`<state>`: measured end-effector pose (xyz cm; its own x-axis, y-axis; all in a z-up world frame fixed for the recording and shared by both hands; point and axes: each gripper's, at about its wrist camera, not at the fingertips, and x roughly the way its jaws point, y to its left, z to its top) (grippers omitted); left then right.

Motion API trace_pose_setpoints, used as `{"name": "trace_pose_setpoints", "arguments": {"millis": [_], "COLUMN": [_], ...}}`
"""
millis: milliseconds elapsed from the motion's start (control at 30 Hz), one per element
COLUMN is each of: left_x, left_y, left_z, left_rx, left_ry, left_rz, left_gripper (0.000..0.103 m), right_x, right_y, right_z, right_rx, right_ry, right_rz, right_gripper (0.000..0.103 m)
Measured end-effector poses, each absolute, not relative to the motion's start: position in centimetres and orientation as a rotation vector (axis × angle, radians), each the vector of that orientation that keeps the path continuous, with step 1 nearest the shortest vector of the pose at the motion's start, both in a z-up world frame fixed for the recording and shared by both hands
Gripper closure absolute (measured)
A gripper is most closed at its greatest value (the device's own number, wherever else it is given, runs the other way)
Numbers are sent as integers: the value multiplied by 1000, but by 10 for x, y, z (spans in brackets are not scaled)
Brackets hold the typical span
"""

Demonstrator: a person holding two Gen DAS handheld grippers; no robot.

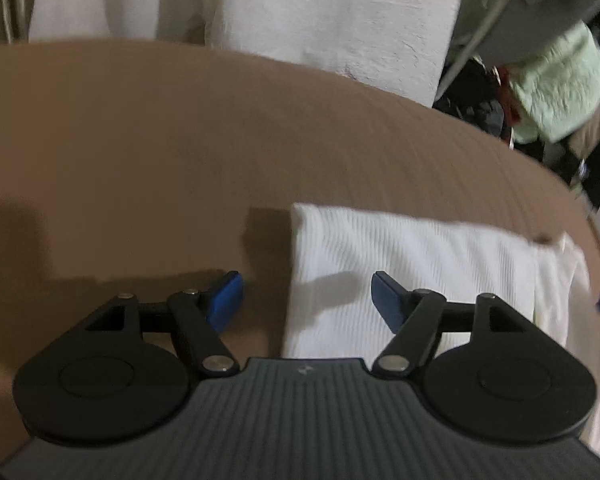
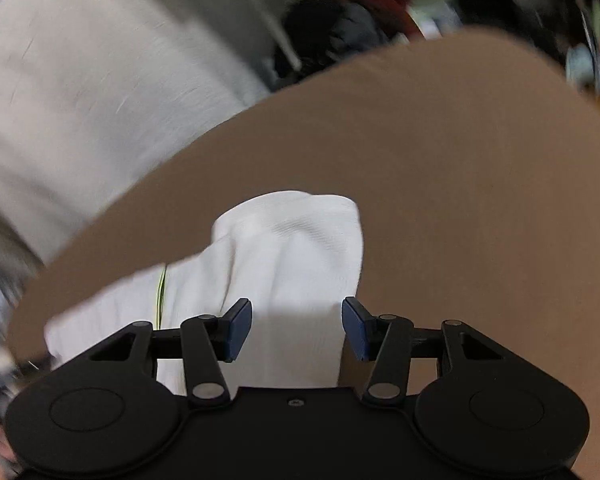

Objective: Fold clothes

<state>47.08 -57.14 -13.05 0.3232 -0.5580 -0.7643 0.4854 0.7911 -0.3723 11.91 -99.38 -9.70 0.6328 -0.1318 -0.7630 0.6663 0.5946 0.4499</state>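
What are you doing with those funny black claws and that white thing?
A person is folding clothes with a two-finger gripper in each hand. A white ribbed garment lies on a brown surface, already folded into a compact shape. The left gripper and the right gripper are both open over the cloth, and neither one is pinching it. The pictures are blurred, so the grippers seem to be moving.

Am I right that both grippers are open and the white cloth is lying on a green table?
Nearly. Both the left gripper and the right gripper do stand open, and the white cloth lies flat, but the table is brown, not green. Both wrist views show that.
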Motion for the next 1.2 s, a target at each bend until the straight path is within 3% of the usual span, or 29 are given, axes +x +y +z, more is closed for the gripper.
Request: {"name": "trace_pose_setpoints", "arguments": {"millis": [100, 133, 167, 200, 433, 633, 733, 800, 867, 1067, 1167, 1200], "left_x": [479, 479, 477, 467, 360, 248, 241, 237, 232, 226, 231, 231], "left_y": [-577, -580, -583, -585, -590, -594, -583, -575, -567, -571, -598, -603], "left_z": [-137, -140, -141, -136, -89, -120, -118, -117, -114, -107, -128, -133], "left_rx": [-226, -271, -291, -272, -81, 333, 356, 370, 384, 454, 532, 533], "left_ry": [1019, 1027, 1030, 1001, 786, 835, 771, 728, 681, 608, 779, 774], "left_rz": [-722, -753, -789, -827, -1211, -1350, -1313, -1288, -1265, -1296, -1329, -1278], "left_gripper": [31, 42, 84, 96, 96, 94, 93, 86, 68, 33, 32, 38], "right_x": [129, 132, 137, 145, 151, 142, 143, 140, 135, 119, 121, 123], "right_y": [-1001, -1003, -1006, -1012, -1029, -1034, -1031, -1032, -1033, -1034, -1031, -1029], "right_z": [-112, -117, -121, -124, -132, -134, -130, -127, -128, -131, -136, -138], "right_rx": [809, 810, 809, 801, 809, 835, 785, 754, 752, 745, 741, 739], "right_ry": [718, 707, 701, 711, 662, 605, 612, 618, 628, 655, 657, 650], "right_rz": [-514, -513, -516, -532, -564, -535, -527, -531, -518, -477, -485, -492], "right_gripper": [48, 48, 48, 48, 48, 48, 48, 47, 47, 47, 47, 47]}}
